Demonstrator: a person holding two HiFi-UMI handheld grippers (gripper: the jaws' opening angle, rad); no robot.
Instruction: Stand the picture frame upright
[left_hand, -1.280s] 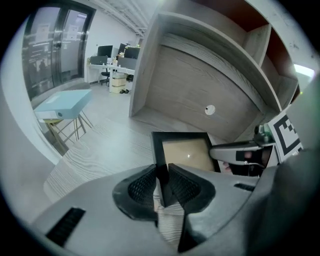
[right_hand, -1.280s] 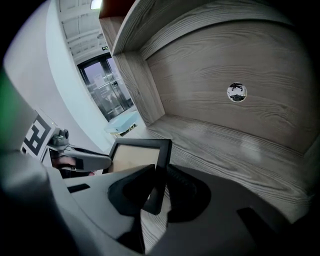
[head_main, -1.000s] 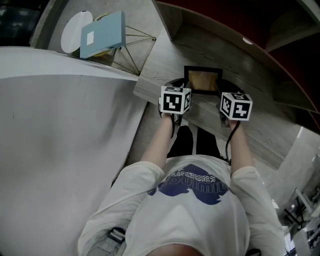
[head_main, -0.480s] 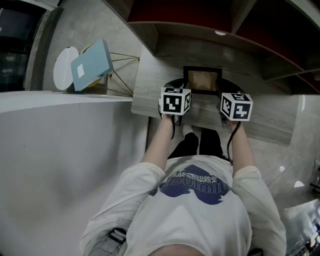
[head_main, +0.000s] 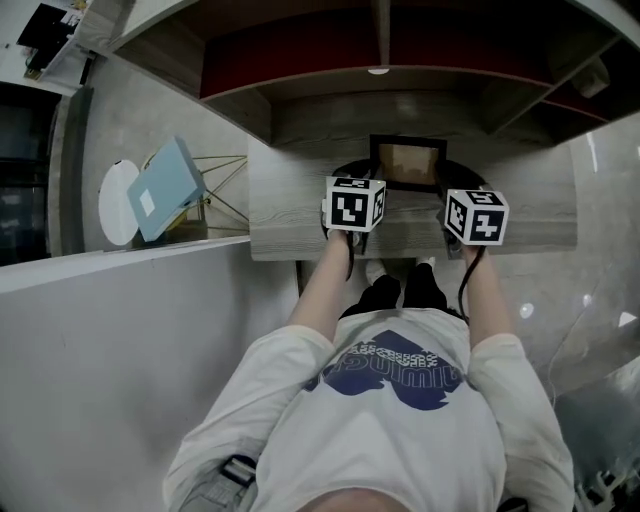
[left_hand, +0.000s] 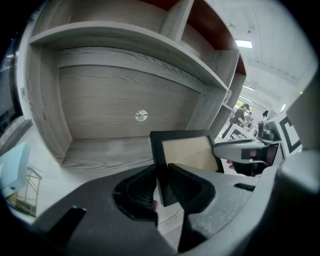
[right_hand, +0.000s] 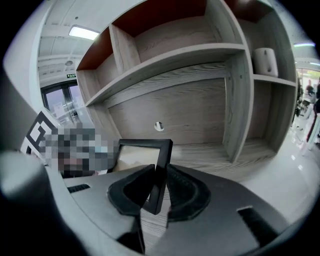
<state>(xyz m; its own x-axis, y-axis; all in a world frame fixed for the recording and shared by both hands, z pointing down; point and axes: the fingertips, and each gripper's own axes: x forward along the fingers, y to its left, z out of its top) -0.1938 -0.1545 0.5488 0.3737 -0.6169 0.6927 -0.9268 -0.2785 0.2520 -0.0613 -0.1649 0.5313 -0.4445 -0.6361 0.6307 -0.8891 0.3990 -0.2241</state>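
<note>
Desk: grey wood-grain desk (head_main: 290, 215) under shelves (left_hand: 125, 37).
Frame: black-rimmed tan picture frame (head_main: 407, 163) — tilted up at the desk's back.
Left gripper (left_hand: 162, 186): clamped on its left edge.
Right gripper (right_hand: 157, 189): clamped on its right edge — steadying both sides.

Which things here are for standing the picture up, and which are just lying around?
For the job: picture frame, left gripper and right gripper, both clamped on it, wooden shelf below it.
Lying about: light blue box, white disc.
</note>
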